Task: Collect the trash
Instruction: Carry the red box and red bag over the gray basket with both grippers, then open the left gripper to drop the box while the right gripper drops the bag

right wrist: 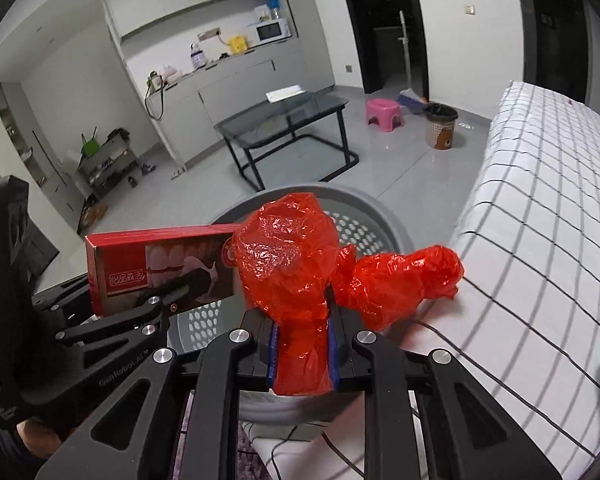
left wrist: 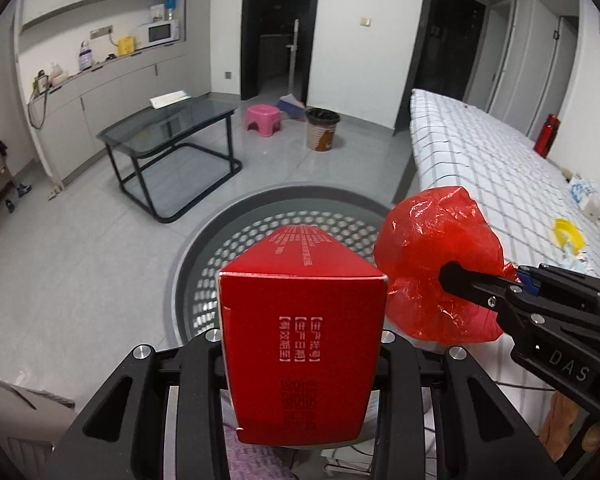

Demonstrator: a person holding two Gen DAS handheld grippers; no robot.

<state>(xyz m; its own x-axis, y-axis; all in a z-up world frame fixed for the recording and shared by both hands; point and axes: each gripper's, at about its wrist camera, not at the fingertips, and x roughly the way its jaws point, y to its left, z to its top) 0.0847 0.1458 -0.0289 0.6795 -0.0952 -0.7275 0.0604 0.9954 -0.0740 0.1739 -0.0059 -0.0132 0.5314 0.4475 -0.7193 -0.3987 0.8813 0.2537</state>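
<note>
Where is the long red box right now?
The red box is clamped in the left tool, held above the grey holey basket, just left of the red plastic bag.

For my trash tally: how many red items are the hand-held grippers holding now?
2. A red box in the left hand-held gripper, a crumpled red plastic bag in the right hand-held gripper, both above the gray perforated basket.

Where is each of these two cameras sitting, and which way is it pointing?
Left wrist: on the left gripper, facing down along its fingers at a red box over a grey basket; the right gripper reaches in.
Right wrist: on the right gripper, facing a red plastic bag; the left gripper shows.
Shared: box, bag, basket, checked bed.
</note>
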